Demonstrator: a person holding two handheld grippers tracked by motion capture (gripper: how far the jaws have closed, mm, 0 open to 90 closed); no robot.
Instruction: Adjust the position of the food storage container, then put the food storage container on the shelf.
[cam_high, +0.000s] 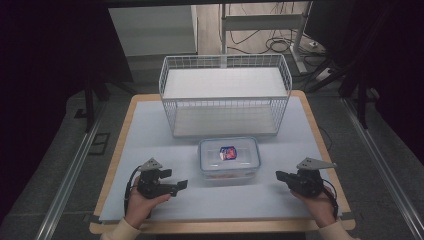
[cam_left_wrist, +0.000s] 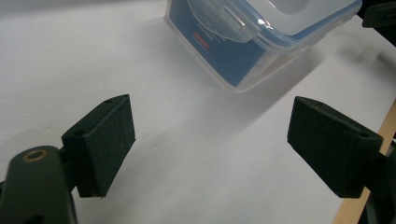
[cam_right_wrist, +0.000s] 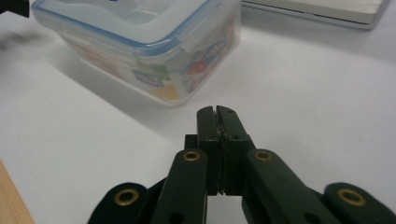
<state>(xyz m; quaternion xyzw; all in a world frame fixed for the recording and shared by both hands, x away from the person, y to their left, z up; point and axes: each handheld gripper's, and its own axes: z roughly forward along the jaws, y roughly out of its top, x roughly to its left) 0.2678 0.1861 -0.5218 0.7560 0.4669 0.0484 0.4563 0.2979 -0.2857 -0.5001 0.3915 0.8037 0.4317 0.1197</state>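
Taking the lidded plastic container (cam_high: 229, 159) as the landmark, the two grippers sit nearest the person, one on each side of it and a little nearer than its front wall, both apart from it. The left gripper (cam_high: 181, 185) rests low over the white table cover (cam_high: 150, 125), held by the person's left hand (cam_high: 142, 205); in the left gripper view its jaws stand wide apart with nothing between them, aimed at the container's near corner (cam_left_wrist: 243, 56). That wide stance suits a box this broad: the pads would have to straddle a wall or the rim of the lid to take hold.

The right gripper (cam_high: 278, 175) points in from the other side, and the right gripper view shows its jaws (cam_right_wrist: 217, 114) pressed together on nothing. Closed like that it probably serves to push or steady the box, or to work a lid latch, rather than to grasp.

The container stands upright in the middle of the table, its lid (cam_high: 229, 152) on and a printed label showing through. Just behind it, well within reach, stands the white wire basket (cam_high: 225, 62), its open top facing up, likely where the box is meant to go.
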